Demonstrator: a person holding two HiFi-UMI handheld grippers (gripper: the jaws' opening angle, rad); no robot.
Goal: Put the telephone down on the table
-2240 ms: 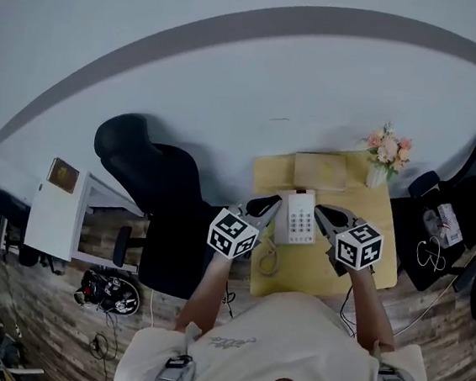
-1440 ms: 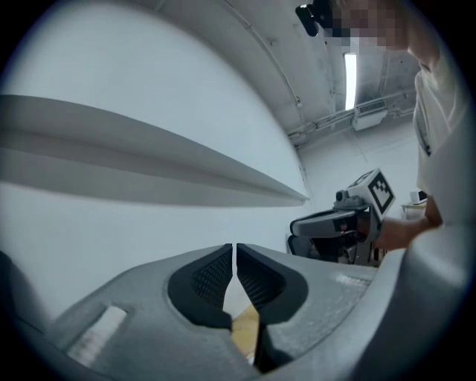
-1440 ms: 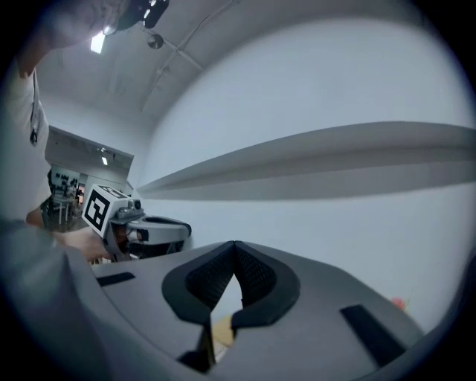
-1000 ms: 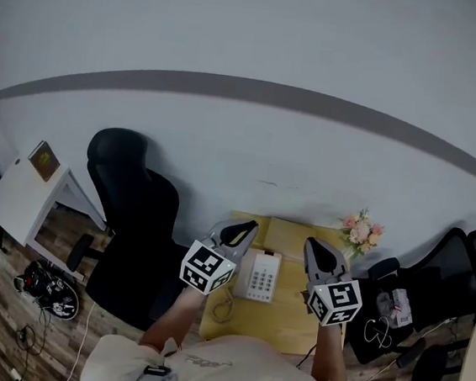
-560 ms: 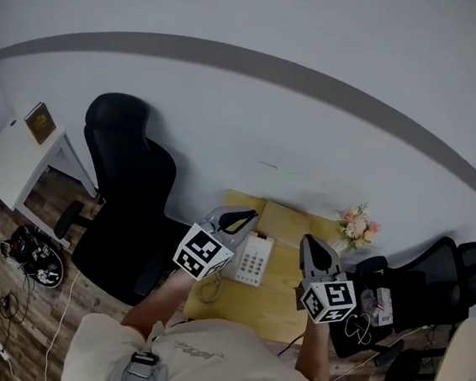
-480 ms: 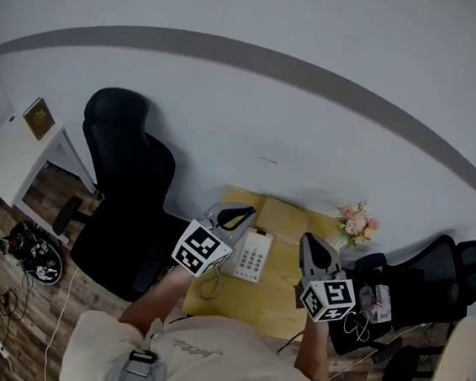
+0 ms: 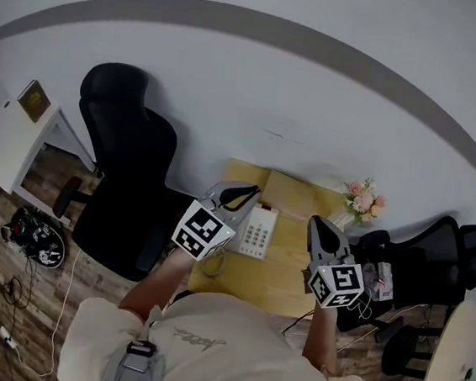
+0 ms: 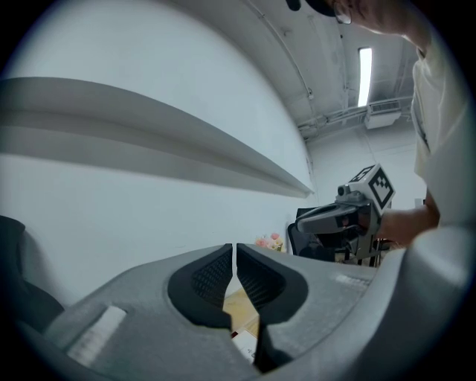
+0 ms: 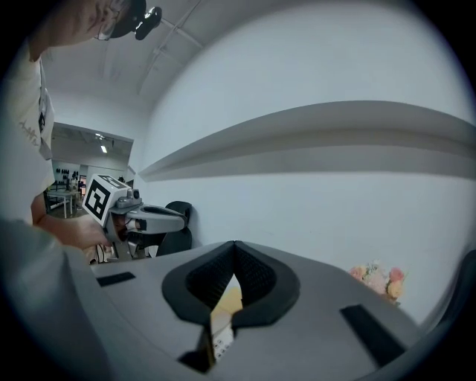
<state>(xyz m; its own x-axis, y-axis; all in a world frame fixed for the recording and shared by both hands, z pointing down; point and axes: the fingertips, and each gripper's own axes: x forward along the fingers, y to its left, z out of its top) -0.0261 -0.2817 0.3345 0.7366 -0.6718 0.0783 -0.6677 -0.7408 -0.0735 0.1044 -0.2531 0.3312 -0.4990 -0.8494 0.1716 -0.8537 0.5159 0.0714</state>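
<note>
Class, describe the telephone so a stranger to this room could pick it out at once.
Find the yellow table against the white wall. On its left part, beside the left gripper, lies the telephone. It alone is white with rows of buttons, unlike the tan box behind it and the pink flowers at the right corner.

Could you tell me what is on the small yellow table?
A white push-button telephone lies on the yellow table, with a tan box behind it and pink flowers at the back corner. The left gripper covers the telephone's left edge.
</note>
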